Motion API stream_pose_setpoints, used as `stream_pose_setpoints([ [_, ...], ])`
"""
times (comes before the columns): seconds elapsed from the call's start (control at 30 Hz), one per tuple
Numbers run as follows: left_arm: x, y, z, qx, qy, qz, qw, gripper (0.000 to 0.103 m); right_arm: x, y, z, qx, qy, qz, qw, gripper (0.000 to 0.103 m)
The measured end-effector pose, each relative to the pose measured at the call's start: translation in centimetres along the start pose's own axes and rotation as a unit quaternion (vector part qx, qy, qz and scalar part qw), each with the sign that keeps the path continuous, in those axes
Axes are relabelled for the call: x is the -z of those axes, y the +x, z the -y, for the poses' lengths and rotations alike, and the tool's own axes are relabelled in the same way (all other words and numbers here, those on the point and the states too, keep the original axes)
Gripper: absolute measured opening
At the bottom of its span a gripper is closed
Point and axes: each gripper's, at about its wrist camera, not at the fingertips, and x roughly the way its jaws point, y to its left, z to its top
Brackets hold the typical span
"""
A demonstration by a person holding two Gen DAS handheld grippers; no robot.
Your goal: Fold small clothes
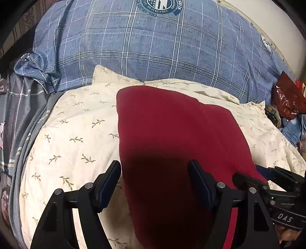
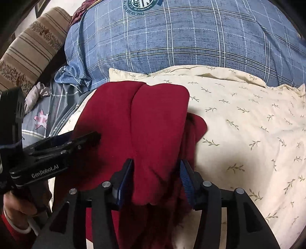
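Your left gripper (image 1: 155, 168) hangs spread wide over the folded red garment (image 1: 172, 124); your right gripper (image 2: 155, 168) straddles its near edge, unclamped. It's lying on the leaf-print pillow (image 2: 248, 115), plaid blue duvet (image 1: 153, 47) behind.

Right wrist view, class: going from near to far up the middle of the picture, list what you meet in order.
Right gripper → dark red garment → cream leaf-print pillow → blue plaid duvet → round teal emblem printed on it.
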Motion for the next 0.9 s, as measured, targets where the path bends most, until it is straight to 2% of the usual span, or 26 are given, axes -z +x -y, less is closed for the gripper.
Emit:
stream_pose_setpoints([
  [0.17,0.7,-1.2,-0.3,-0.002,-0.003,0.02,0.9998,0.073,0.2,-1.8,-0.3,0.006,0.012,0.013,1.0,0.055],
  [0.27,1.2,-2.6,-0.4,-0.012,-0.002,0.036,0.9993,0.073,0.4,-3.1,-1.0,0.021,0.009,0.034,0.999,0.065],
  [0.47,2.1,-6.7,-0.6,-0.045,0.019,0.079,0.9957,0.073,-0.1,-4.9,-2.4,0.04,0.015,0.073,0.996,0.076],
  [0.63,3.5,-9.2,-0.6,-0.052,0.027,0.106,0.9926,0.073,-0.2,-5.4,-3.9,0.058,0.002,0.089,0.994,0.081],
  [0.73,4.0,-9.6,-0.8,-0.043,0.03,0.104,0.9932,0.073,0.1,-5.6,-4.4,0.067,-0.001,0.093,0.993,0.082],
  [0.9,4.1,-10.0,-1.5,-0.053,0.024,0.123,0.9907,0.073,0.5,-5.4,-4.9,0.075,-0.003,0.091,0.993,0.082],
])
